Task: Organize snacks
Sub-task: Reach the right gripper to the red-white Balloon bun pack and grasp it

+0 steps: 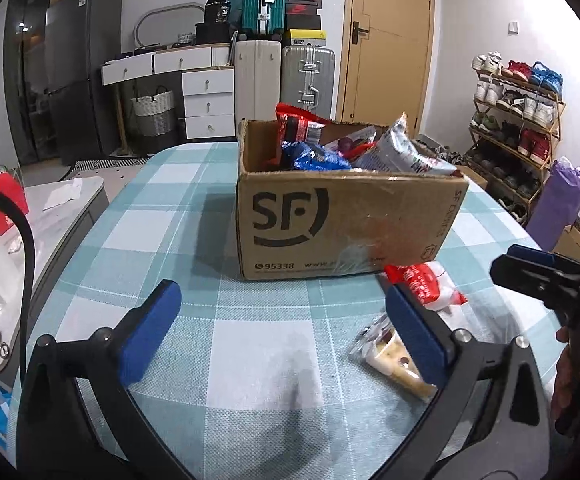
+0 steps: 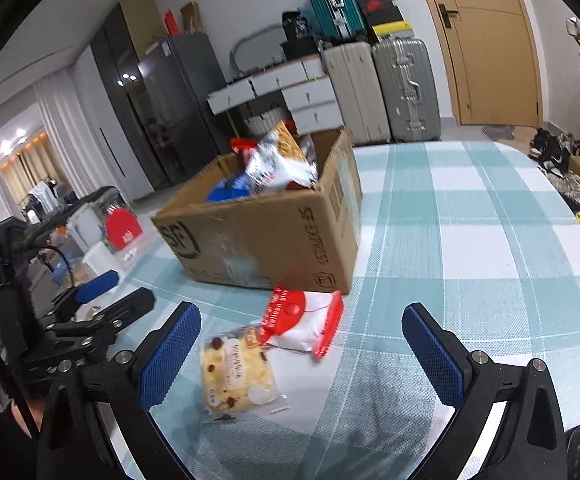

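A brown cardboard box [image 1: 346, 220] [image 2: 274, 232] marked SF stands on the checked tablecloth, filled with several snack packets [image 1: 330, 148] [image 2: 274, 164]. In front of it lie a red-and-white packet [image 1: 426, 284] [image 2: 302, 322] and a clear bag of yellow cake [image 1: 386, 356] [image 2: 236, 376]. My left gripper [image 1: 284, 320] is open above bare cloth, its right finger [image 1: 414, 332] covering part of the cake bag. My right gripper [image 2: 302, 344] is open too, with both loose packets lying between its fingers on the table, untouched. Each gripper appears in the other's view: the right gripper [image 1: 538, 276], the left gripper [image 2: 106, 300].
The table [image 1: 250, 360] [image 2: 470, 220] has a teal and white checked cloth. A lower side table [image 1: 50, 208] with a red item and small things stands to the left. Suitcases, a drawer unit, a fridge, a door and a shoe rack [image 1: 518, 120] line the room behind.
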A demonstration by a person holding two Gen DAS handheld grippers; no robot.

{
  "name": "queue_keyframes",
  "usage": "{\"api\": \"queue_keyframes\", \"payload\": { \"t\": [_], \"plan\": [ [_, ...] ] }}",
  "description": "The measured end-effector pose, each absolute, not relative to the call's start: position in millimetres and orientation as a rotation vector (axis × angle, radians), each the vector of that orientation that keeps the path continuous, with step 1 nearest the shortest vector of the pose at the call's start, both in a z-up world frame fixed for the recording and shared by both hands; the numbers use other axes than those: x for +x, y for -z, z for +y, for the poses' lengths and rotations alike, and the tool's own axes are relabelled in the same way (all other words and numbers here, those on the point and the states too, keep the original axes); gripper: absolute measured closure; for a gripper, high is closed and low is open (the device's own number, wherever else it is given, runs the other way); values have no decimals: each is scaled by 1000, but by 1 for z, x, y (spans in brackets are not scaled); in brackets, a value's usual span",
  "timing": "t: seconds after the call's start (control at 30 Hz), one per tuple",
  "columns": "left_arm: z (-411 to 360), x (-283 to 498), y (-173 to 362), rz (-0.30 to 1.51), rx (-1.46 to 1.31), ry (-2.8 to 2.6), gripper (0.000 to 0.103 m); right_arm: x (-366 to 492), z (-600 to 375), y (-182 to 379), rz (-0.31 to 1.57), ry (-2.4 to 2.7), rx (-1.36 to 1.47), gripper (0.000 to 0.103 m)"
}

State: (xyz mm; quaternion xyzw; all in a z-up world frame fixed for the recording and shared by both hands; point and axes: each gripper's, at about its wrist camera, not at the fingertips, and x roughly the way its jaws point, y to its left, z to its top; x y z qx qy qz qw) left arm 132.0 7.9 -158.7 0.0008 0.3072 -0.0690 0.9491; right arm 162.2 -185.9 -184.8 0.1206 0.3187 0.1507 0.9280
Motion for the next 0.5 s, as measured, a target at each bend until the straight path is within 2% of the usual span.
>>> {"api": "queue_keyframes", "payload": {
  "t": [0.5],
  "plan": [
    [9, 165, 191, 748, -26, 134, 1, 222, -160, 224, 851, -264, 243, 0]
  ]
}}
